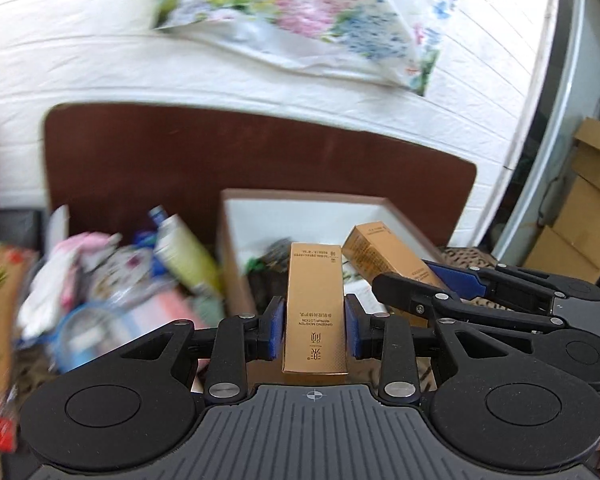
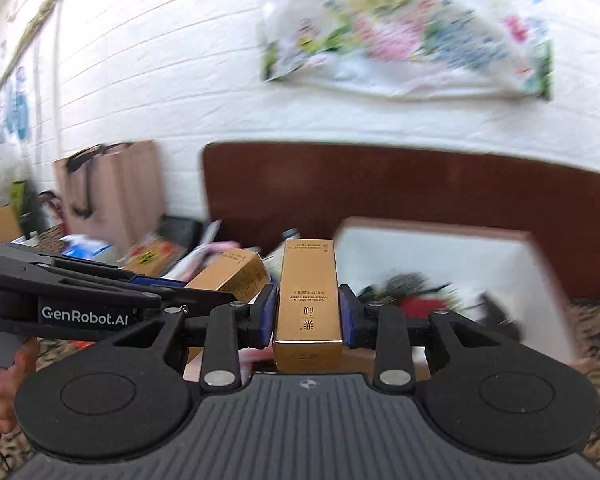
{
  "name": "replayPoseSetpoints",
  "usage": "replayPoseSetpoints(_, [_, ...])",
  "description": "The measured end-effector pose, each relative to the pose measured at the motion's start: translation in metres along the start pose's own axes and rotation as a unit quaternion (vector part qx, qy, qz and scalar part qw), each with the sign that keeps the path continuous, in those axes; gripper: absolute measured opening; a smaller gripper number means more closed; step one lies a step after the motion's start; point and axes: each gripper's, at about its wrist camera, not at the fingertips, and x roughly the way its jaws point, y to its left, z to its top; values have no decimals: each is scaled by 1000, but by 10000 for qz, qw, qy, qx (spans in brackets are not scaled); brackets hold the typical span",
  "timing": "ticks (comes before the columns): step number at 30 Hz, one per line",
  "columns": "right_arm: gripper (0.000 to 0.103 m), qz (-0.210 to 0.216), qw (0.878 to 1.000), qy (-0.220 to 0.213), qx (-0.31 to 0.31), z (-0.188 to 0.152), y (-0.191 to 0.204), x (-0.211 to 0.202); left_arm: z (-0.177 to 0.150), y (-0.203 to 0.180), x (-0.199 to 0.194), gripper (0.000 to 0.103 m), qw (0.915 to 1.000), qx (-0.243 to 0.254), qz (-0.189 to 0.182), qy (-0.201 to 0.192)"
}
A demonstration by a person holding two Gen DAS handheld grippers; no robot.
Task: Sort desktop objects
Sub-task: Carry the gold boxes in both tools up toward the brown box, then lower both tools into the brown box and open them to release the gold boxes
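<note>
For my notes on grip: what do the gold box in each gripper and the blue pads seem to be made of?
Left gold box: looks like printed cardboard with a satin metallic finish; sharp folded edges, soft sheen. Right gold box: the same kind, a glossier highlight near its front edge. Blue pads: probably rubber or foam, matt, without shine; the pictures cannot settle which.

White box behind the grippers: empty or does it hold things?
Holds things: the white box shows dark and green items inside.

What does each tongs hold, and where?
Left tongs: gold box, by its long sides. Right tongs: second gold box, likewise.
</note>
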Motion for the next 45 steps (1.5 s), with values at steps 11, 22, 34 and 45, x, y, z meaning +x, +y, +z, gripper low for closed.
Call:
replayPoseSetpoints(11, [36, -796, 9961, 237, 290, 19, -101, 44, 45, -31, 114, 30, 9987, 25, -329, 394])
replayPoseSetpoints(22, [36, -1212, 9843, 1045, 742, 12, -177, 131, 53, -19, 229, 30, 9950, -352, -186, 916])
replayPoseSetpoints(34, [37, -1683, 9624, 1955, 851, 15, -214, 203, 61, -16, 291, 30, 9920, -336, -35, 1212])
replayPoseSetpoints(45, [37, -1860, 9583, 2112, 502, 15, -214, 216, 63, -13, 300, 41, 9903, -354, -16, 1341])
